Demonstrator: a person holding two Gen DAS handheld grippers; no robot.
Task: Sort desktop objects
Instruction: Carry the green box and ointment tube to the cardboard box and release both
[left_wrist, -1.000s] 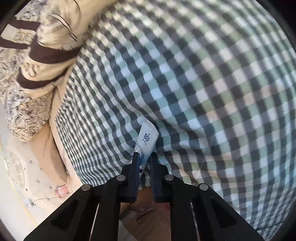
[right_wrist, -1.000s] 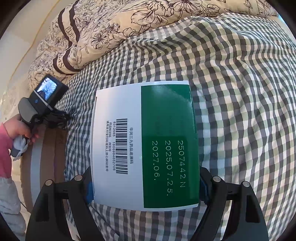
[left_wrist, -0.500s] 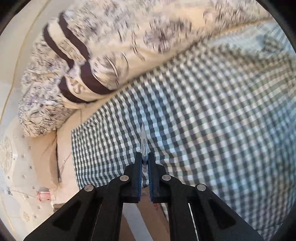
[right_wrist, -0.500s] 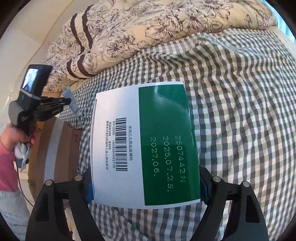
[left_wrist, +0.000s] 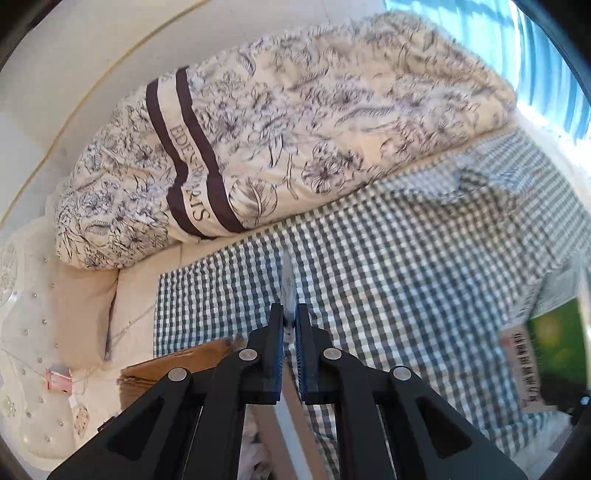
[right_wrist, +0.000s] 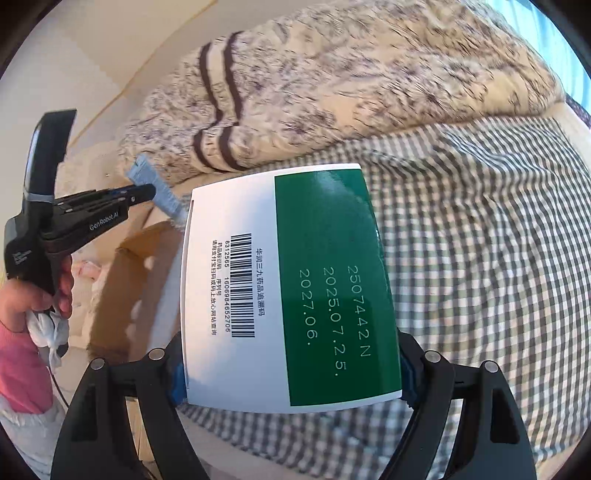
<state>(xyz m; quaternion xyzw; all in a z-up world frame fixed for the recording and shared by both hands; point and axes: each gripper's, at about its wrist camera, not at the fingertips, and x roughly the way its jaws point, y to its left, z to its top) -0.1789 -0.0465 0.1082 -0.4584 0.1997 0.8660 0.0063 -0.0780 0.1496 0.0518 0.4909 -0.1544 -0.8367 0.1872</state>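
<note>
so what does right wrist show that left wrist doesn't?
Right wrist only: the printed back of the box with barcode and dates, the hand on the left claw, and the tube side-on. Left wrist only: the tube edge-on, a thin sliver in the nearly shut jaws. Both: floral duvet, checked sheet, cardboard box, tube, box.

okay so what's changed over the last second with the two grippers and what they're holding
The left gripper lifted the tube off the checked cloth and turned it edge-on. The right gripper kept its grip on the medicine box, unchanged.
</note>
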